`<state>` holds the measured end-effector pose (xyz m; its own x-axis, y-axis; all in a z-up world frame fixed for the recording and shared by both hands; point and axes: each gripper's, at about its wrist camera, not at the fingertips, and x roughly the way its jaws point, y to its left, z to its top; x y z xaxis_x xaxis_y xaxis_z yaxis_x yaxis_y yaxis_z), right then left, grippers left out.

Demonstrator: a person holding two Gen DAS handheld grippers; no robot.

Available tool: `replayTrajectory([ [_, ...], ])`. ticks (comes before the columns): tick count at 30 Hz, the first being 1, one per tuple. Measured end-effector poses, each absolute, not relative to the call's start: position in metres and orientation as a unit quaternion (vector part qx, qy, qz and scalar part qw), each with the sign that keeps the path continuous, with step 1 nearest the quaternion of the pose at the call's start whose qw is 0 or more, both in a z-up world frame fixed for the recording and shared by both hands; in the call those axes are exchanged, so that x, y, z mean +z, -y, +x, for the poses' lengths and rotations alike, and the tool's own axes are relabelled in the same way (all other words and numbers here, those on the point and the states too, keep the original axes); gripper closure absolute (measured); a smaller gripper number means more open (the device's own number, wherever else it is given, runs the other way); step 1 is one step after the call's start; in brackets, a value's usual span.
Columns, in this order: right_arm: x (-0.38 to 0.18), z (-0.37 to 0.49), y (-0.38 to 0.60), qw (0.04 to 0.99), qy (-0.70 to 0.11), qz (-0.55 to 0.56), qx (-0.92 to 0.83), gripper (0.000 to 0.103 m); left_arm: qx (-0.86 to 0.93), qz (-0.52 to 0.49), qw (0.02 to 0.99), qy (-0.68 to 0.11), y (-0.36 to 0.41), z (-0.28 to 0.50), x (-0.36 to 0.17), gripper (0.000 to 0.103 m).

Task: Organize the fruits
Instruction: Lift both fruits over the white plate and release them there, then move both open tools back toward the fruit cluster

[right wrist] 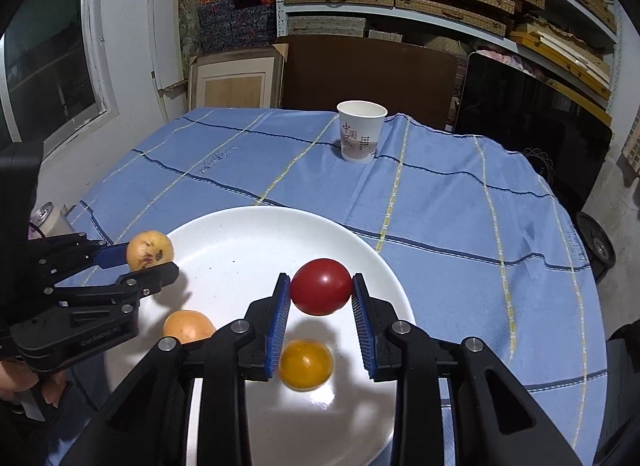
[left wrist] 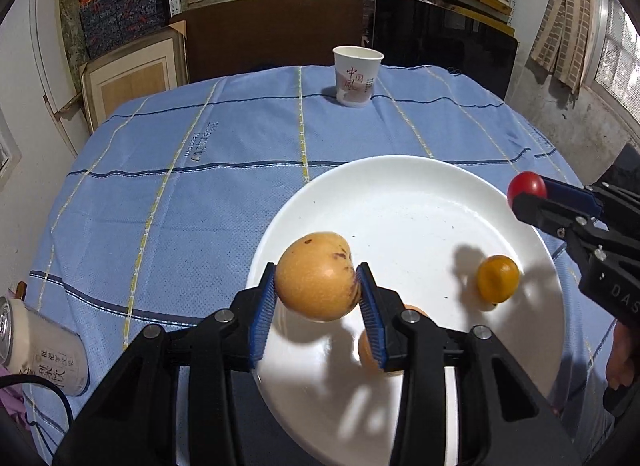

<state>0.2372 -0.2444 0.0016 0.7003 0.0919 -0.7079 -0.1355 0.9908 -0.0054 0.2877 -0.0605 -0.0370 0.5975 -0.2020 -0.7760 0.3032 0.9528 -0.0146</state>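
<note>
At far left, a can [left wrist: 38, 346] lies on the blue tablecloth [left wrist: 180, 193], outside the work area. My left gripper [left wrist: 318, 286] is closed onto a speckled yellow-orange fruit [left wrist: 316, 276], pads pressing on both flanks, holding it above the left rim of the white plate [left wrist: 400, 193]. Two fruits lie on the plate: a pale orange one [right wrist: 188, 326] partly hidden under my left fingers, and a darker orange one [left wrist: 497, 278] toward the right. My right gripper [right wrist: 321, 288] is clamped on a red fruit [right wrist: 321, 286], raised directly above the darker orange fruit. A paper cup [left wrist: 357, 75] stands at the far edge. My judgement: both loads are over the plate, so the deciding relation is vertical. Each fruit needs bare plate beneath it, and the red one currently has none.
</note>
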Motion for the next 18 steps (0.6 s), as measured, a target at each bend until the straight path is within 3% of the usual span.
replayTrajectory([
  [1, 0.002, 0.237, 0.244, 0.923, -0.379, -0.030, 0.060, 0.063, -0.137, 0.057, 0.895, -0.421, 0.059, 0.288, -0.036, 0.048],
  [4, 0.005, 0.231, 0.242, 0.925, -0.375, -0.037, 0.056, 0.061, -0.126, 0.056, 0.907, -0.398, 0.053, 0.278, -0.026, 0.033],
  [11, 0.019, 0.195, 0.242, 0.929, -0.366, -0.042, 0.049, 0.061, -0.132, 0.059, 0.909, -0.392, 0.045, 0.237, -0.016, 0.032],
  [18, 0.017, 0.113, 0.246, 0.929, -0.366, -0.022, 0.045, 0.060, -0.155, 0.089, 0.908, -0.379, 0.038, 0.151, -0.020, 0.019],
])
